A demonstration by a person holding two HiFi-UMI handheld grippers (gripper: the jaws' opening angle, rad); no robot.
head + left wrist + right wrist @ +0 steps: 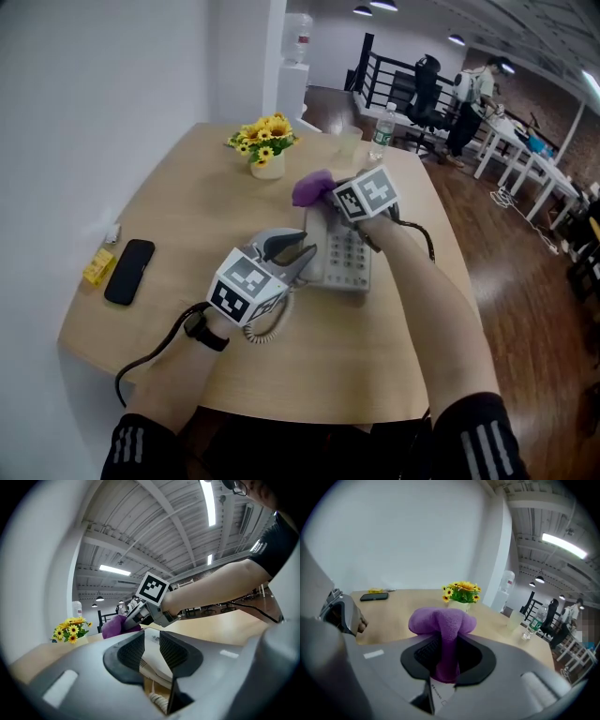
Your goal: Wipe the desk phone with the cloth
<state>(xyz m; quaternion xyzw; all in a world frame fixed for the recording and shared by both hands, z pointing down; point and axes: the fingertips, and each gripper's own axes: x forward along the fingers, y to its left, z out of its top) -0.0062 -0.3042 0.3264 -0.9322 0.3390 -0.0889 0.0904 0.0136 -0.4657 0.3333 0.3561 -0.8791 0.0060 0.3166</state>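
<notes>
- A light wooden table [375, 347] with rounded corners fills the middle of the room.
- Left of the table stands a plain white wall [94, 112], touching the table's edge.
- Beyond the table's far end, a white pillar [274, 56] rises, with a water dispenser [295, 70] just beside it.
- Behind the table's far right corner runs a black railing [389, 80].
- Right of the table lies a dark wooden floor [525, 272].
- Well apart from the table, far right, white desks [525, 155] stand before a brick wall [553, 103].
- Above the table, ceiling beams [154, 527] carry long strip lights [114, 569].
</notes>
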